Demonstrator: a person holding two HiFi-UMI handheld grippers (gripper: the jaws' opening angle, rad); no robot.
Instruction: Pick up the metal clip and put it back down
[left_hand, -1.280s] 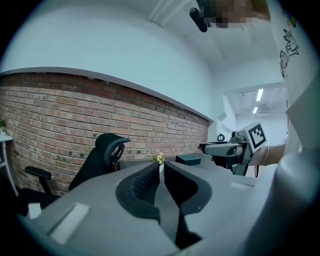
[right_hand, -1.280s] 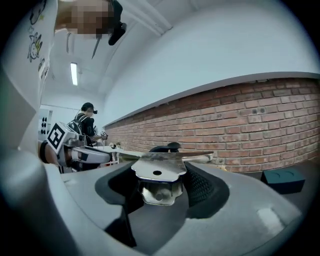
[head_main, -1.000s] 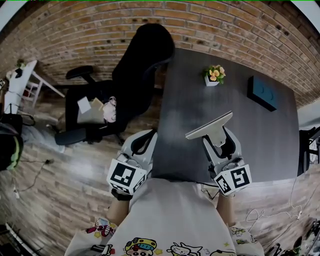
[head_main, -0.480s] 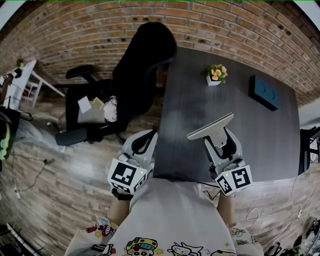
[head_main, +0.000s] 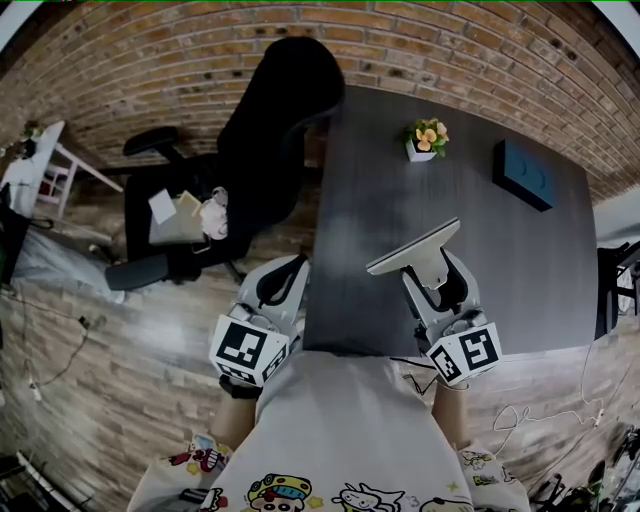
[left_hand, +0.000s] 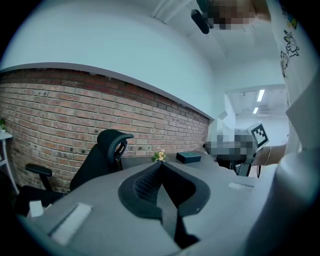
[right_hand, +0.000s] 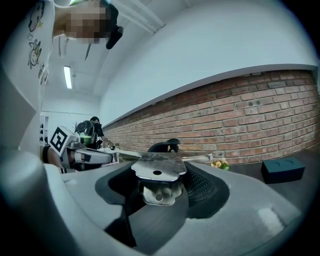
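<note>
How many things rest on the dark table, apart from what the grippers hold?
2. A small flower pot stands near the far edge; a dark box lies toward the far right corner. The right gripper and its metal clip may hide some tabletop.

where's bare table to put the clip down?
Most of the table is bare. The widest patch is the middle, between the near edge and the flower pot. There is also room right of the clip, on the near side of the box. Only the far end, by pot and box, is taken.
</note>
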